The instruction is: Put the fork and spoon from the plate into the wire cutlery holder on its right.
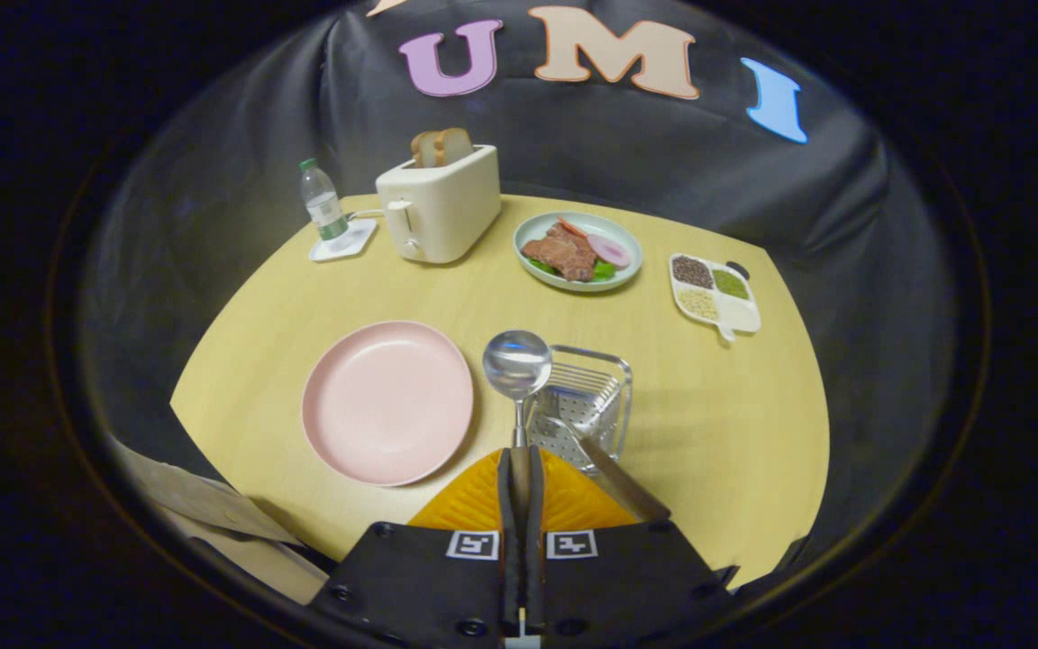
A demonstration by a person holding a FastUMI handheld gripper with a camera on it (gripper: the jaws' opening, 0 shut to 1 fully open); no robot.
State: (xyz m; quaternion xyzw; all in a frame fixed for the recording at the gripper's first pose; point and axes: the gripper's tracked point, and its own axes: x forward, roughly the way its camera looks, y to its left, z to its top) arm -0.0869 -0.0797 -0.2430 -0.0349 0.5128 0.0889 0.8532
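Spoon (517, 365) pinched by its handle between the gripper (520, 469) fingers, bowl up beside the wire holder (584, 404); fork handle (623, 487) already leaning in holder; pink plate (387, 401) bare.

Your gripper's fingers (521, 473) hide the spoon (517, 365) handle's lower end; at 1 o'clock, the holder's (584, 406) near wall hides the fork's (623, 487) tines.
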